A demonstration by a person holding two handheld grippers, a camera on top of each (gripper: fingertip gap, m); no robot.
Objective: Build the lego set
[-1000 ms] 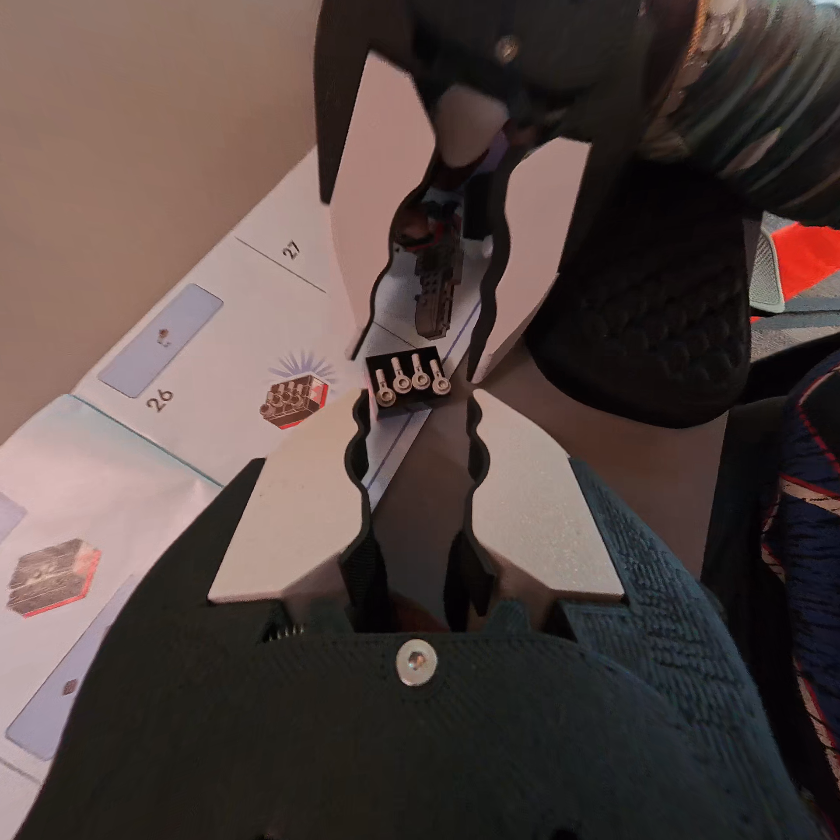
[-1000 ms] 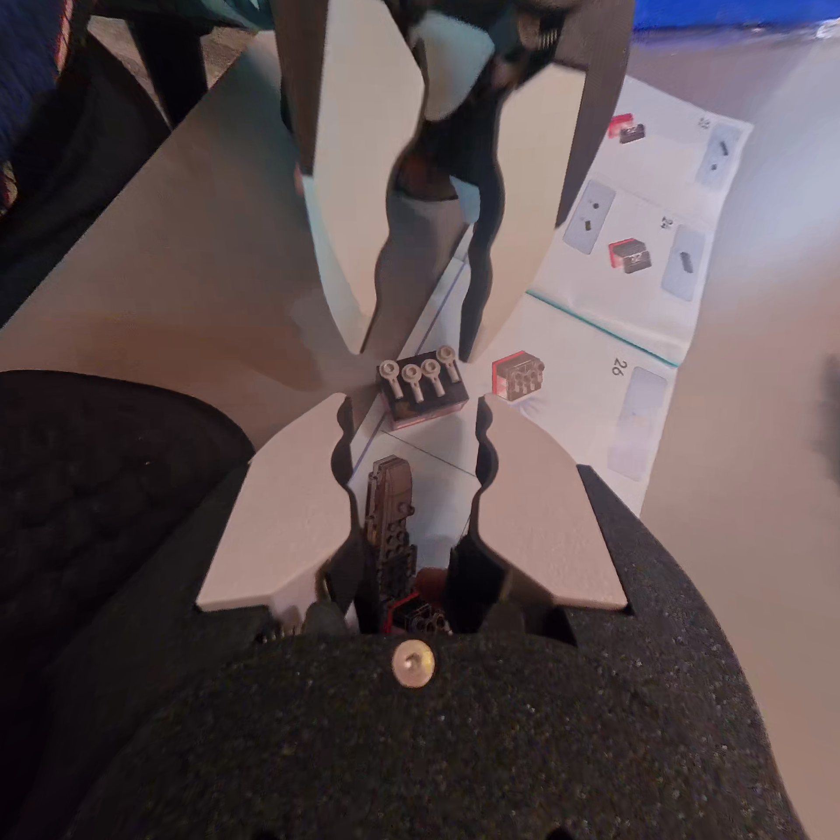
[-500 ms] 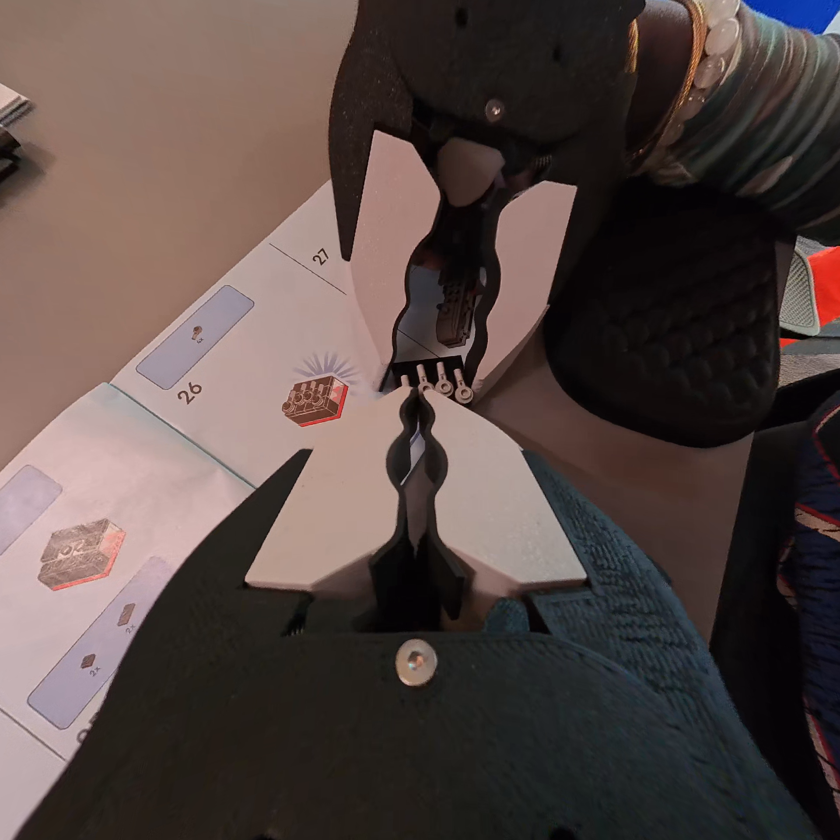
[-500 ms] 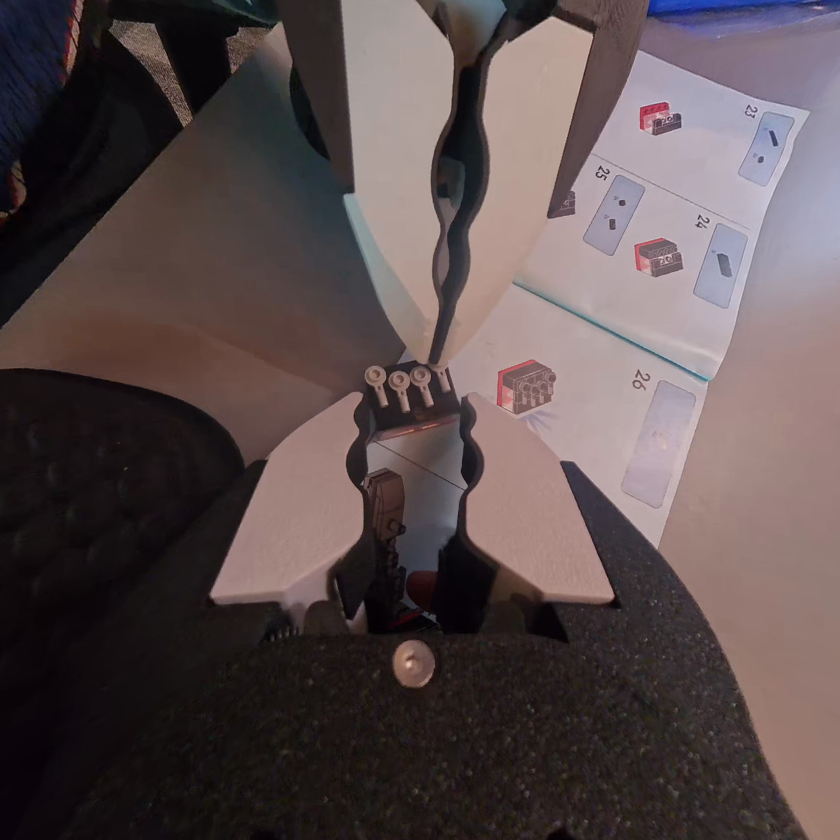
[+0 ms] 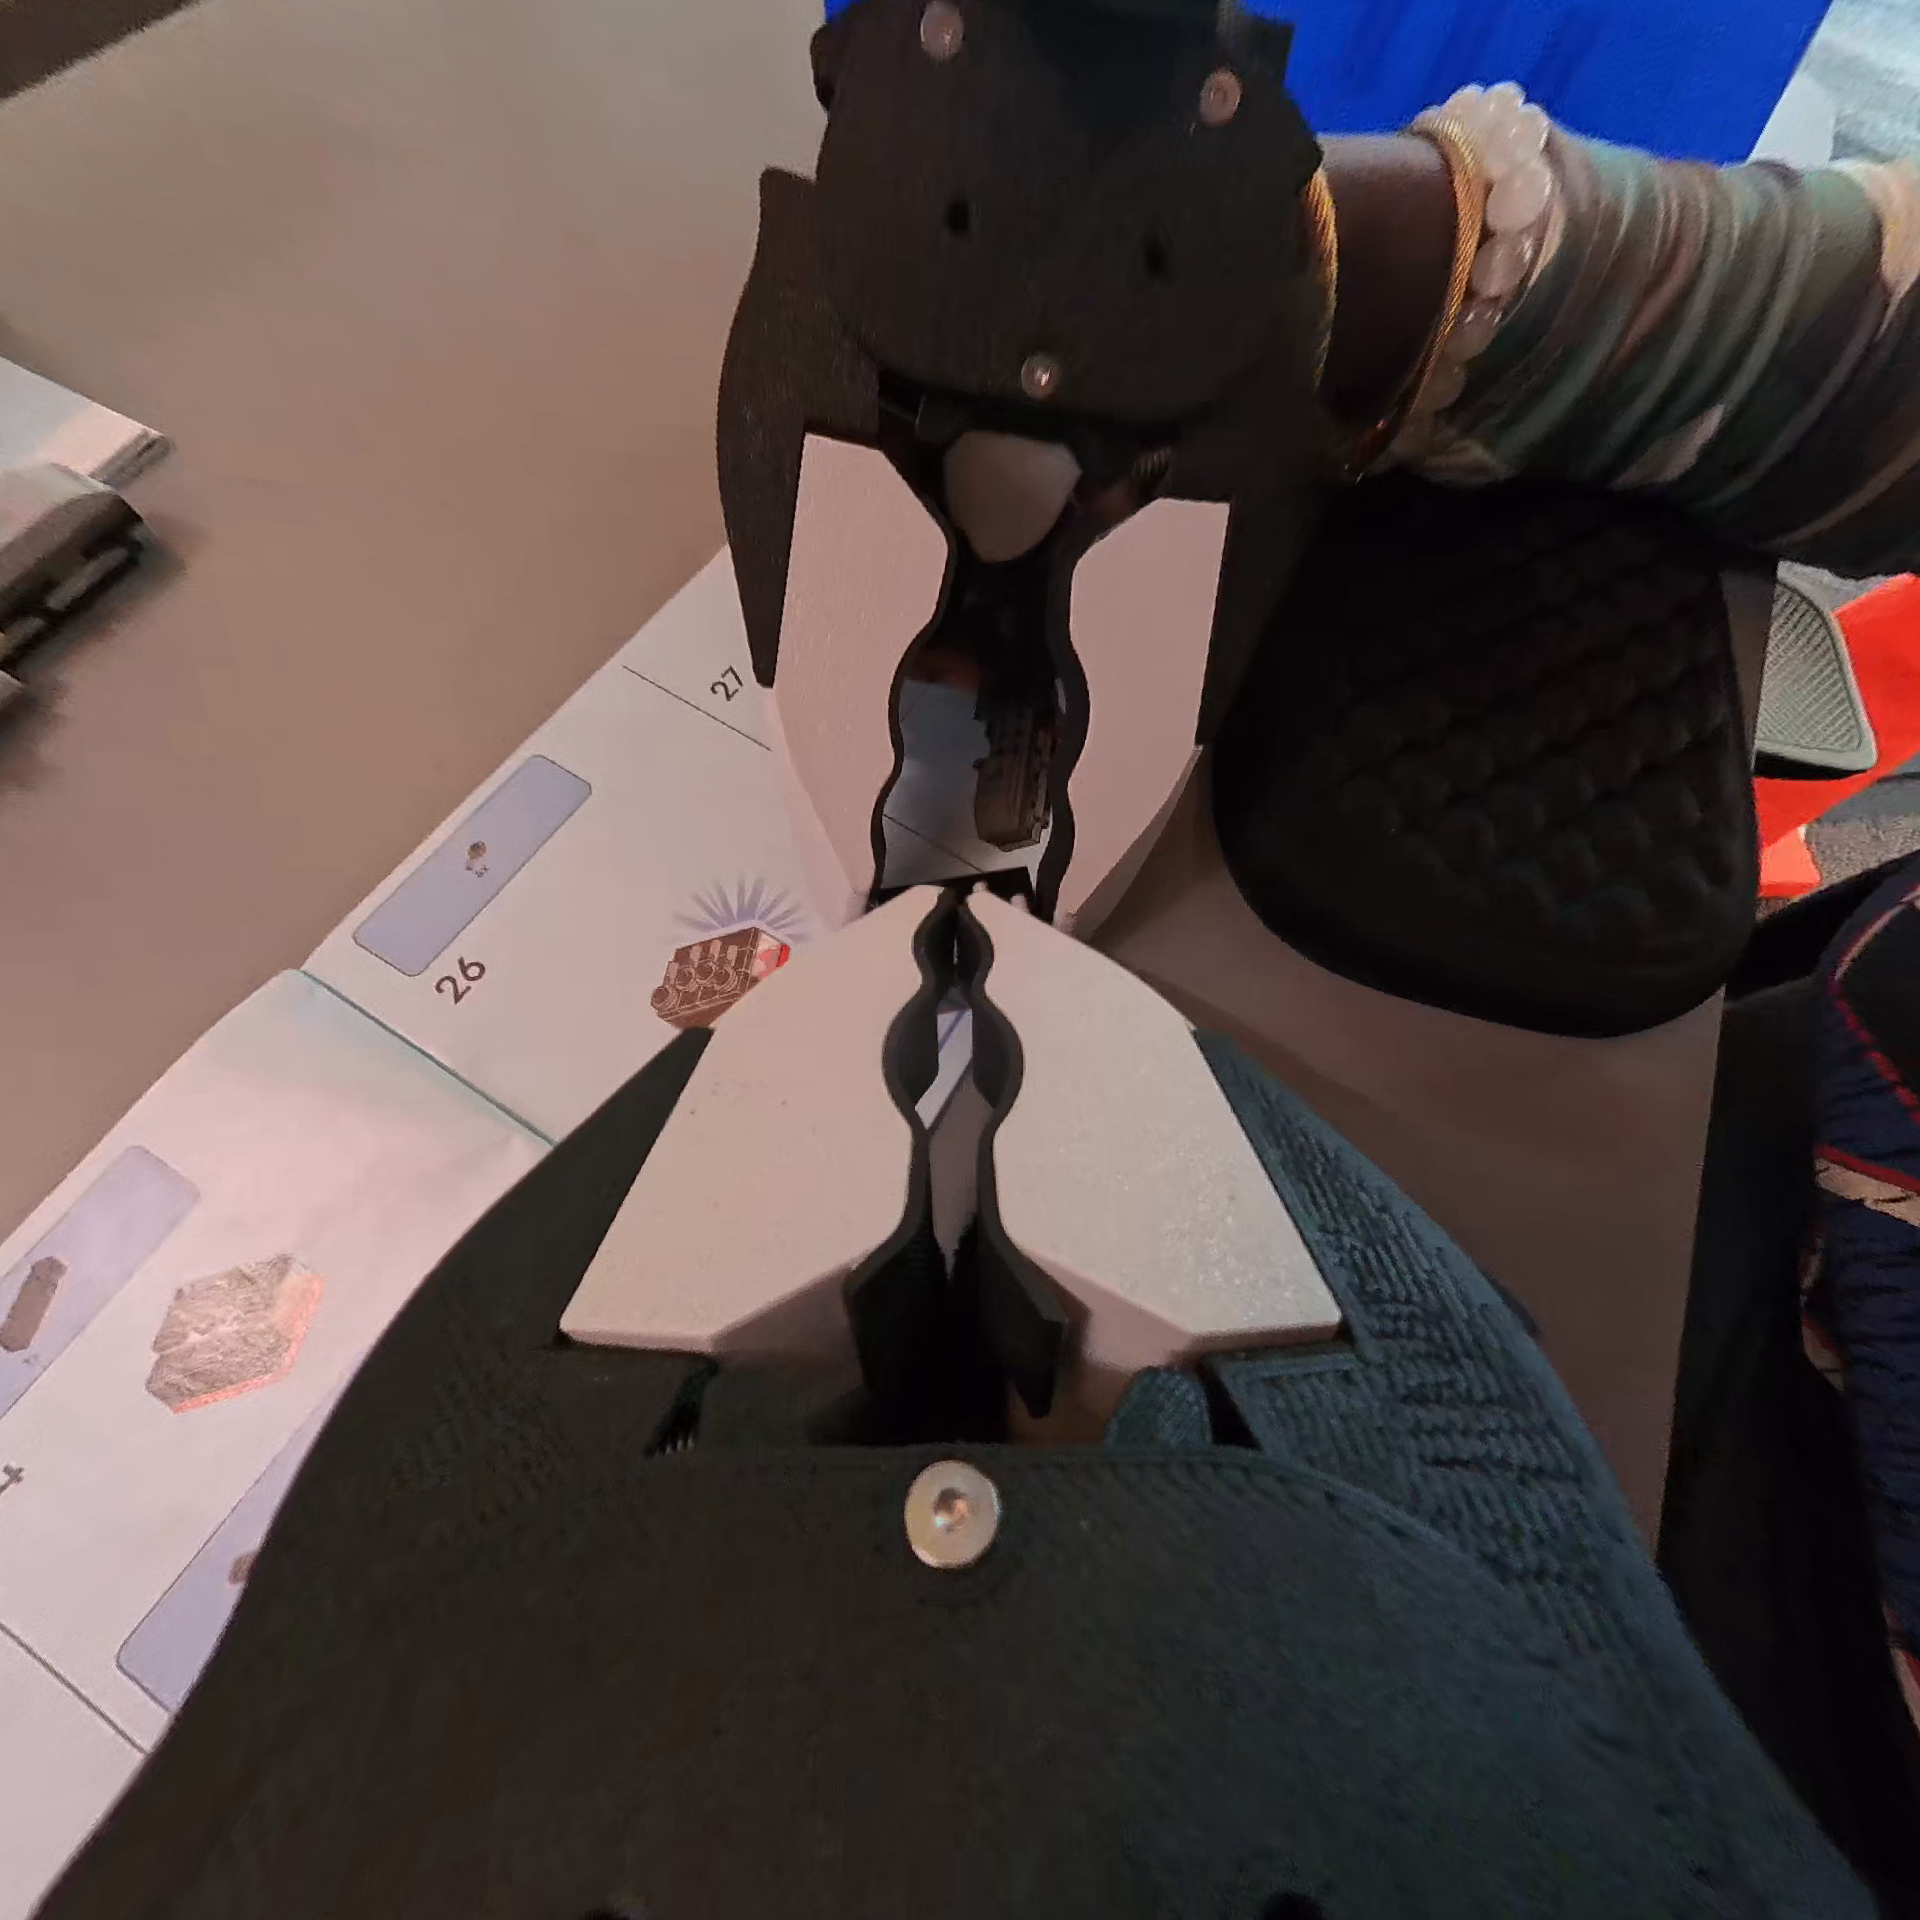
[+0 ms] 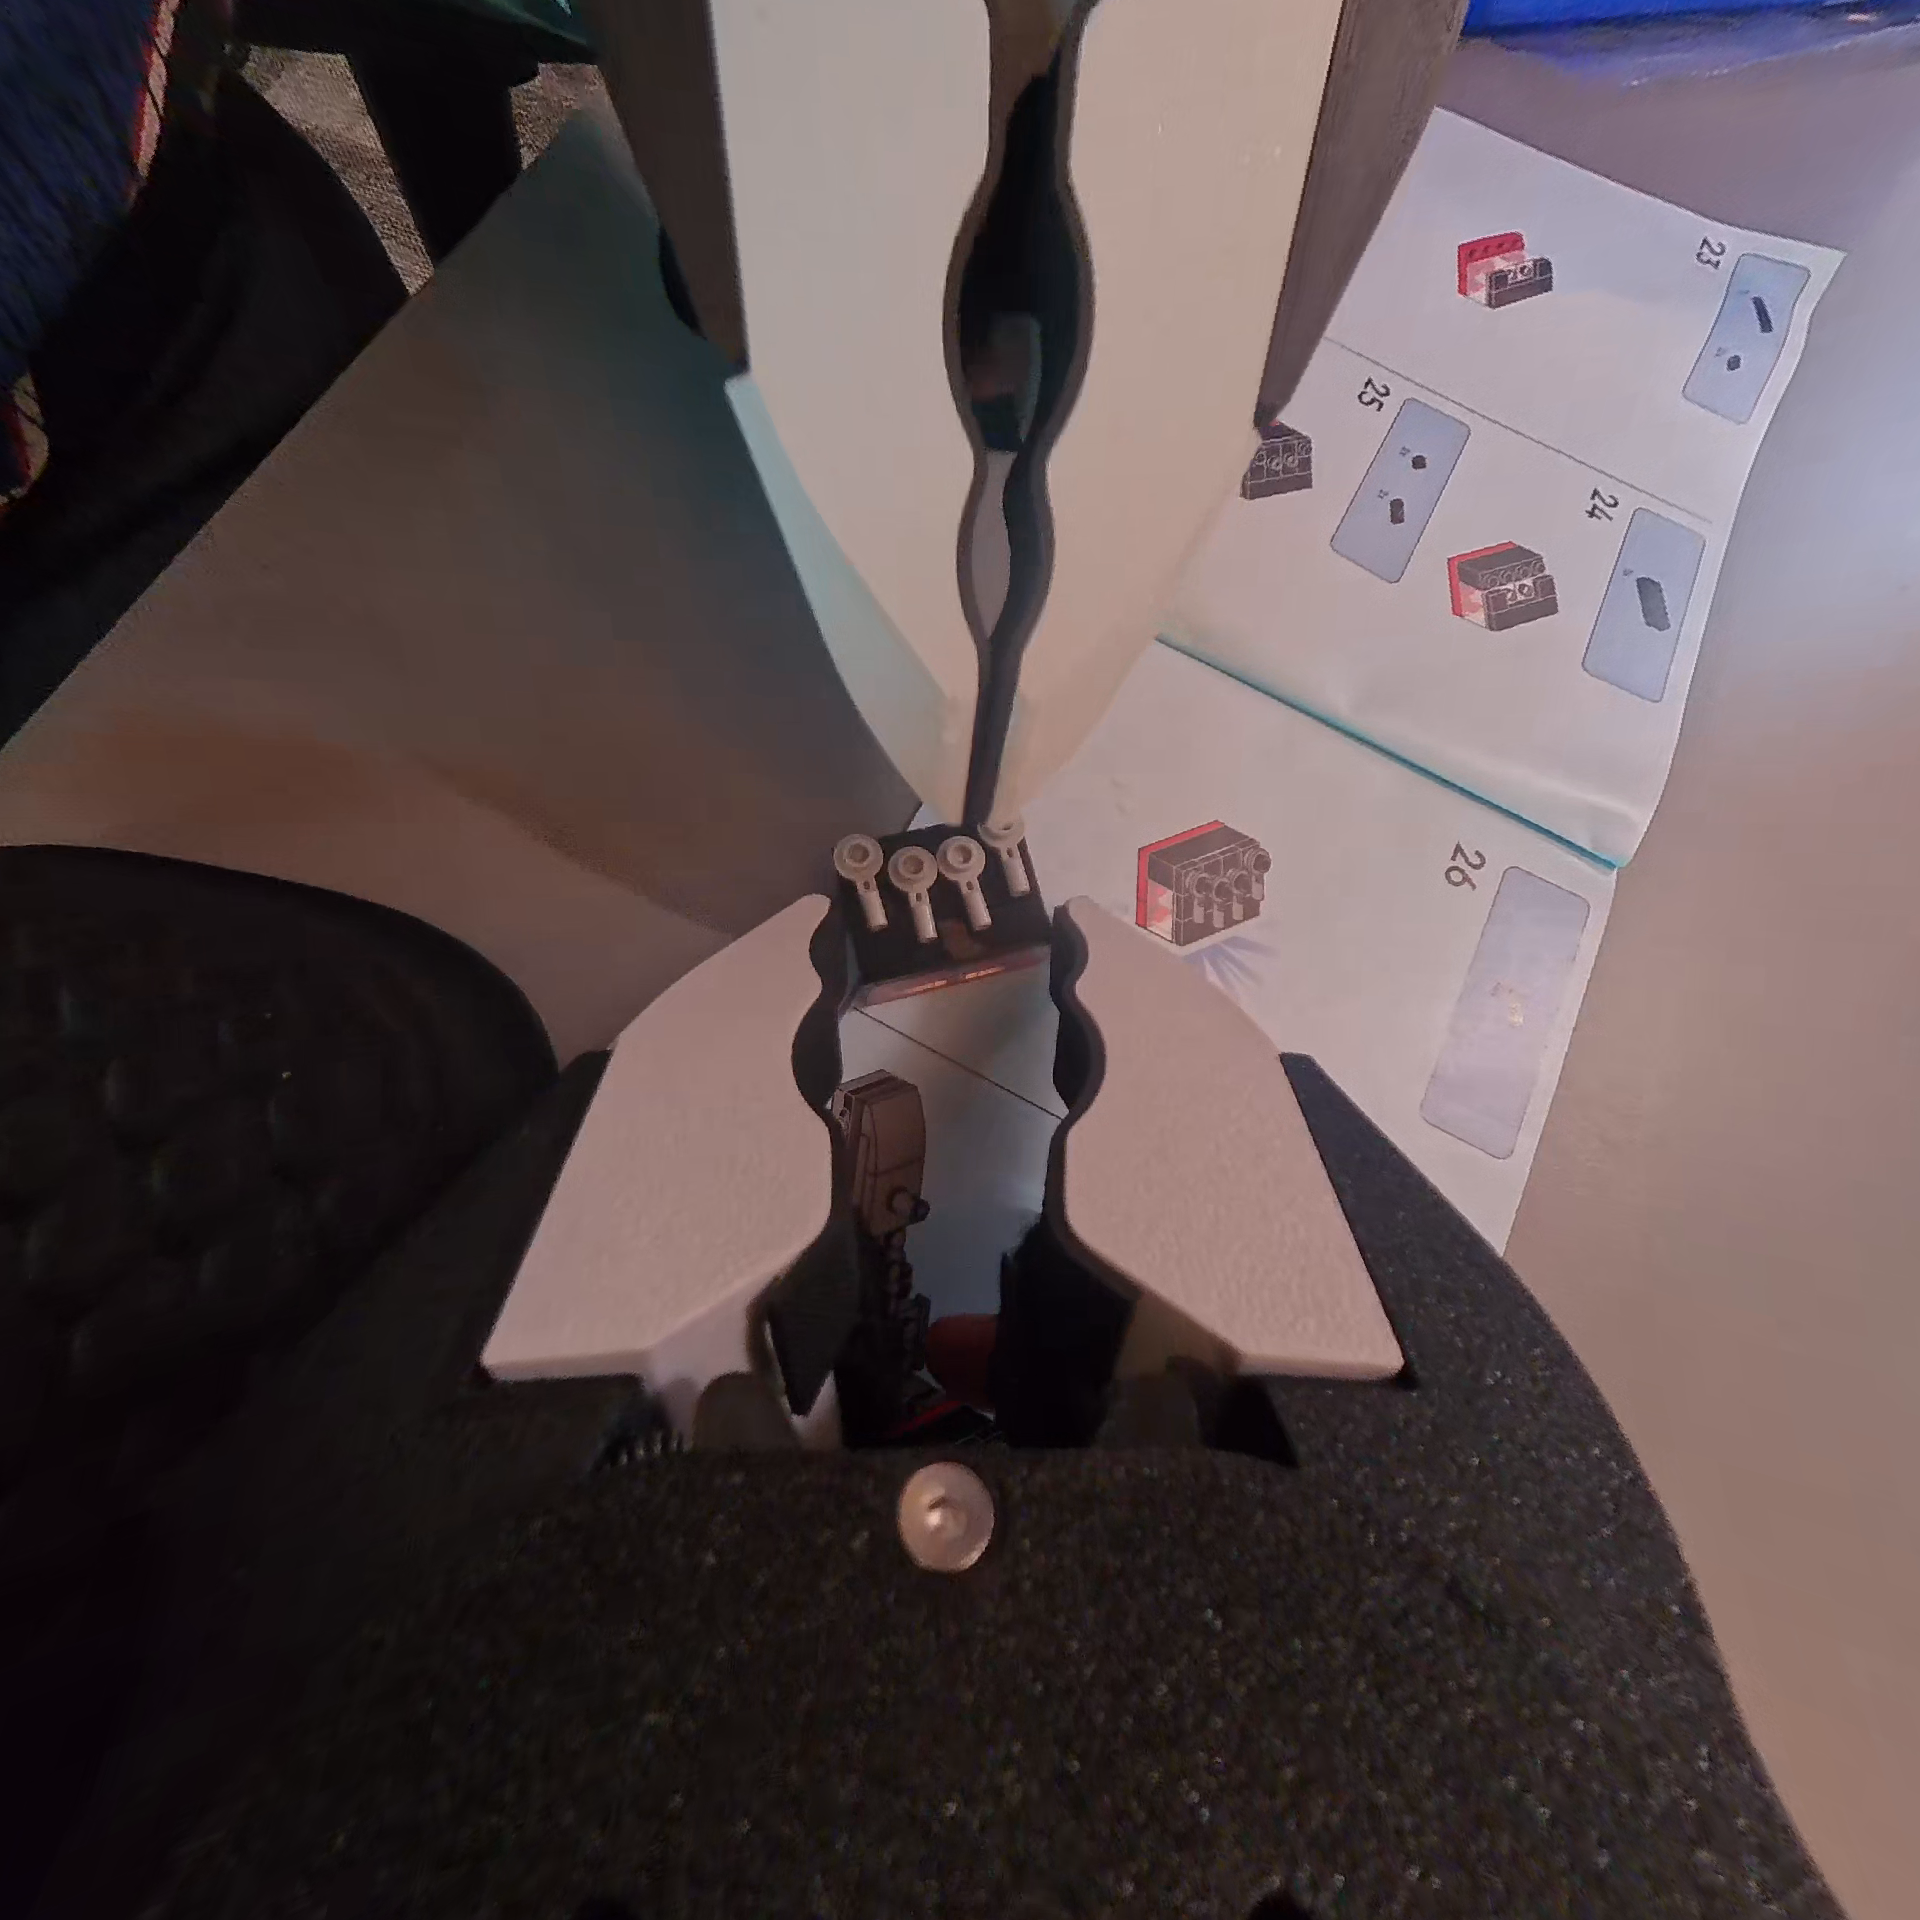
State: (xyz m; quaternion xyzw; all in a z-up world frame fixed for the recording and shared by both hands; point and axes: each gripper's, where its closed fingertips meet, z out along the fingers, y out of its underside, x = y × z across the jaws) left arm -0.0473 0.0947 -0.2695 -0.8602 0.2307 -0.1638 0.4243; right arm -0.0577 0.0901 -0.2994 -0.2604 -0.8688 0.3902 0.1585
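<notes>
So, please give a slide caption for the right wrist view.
Right claw grips small black brick assembly; closed left claw touches its grey pin.

Left gripper (image 5: 954,920) at 6 o'clock in its own wrist view, pointed toward 12, jaws pressed nearly together with only a thin wavy slit between. Right gripper (image 6: 940,935) opposite, tips meeting the left's head-on, jaws parted partway around a small black brick assembly (image 6: 940,914). Person's wrist (image 5: 1392,281) at 2 o'clock behind it, braceleted, sleeve pushed back.
</notes>
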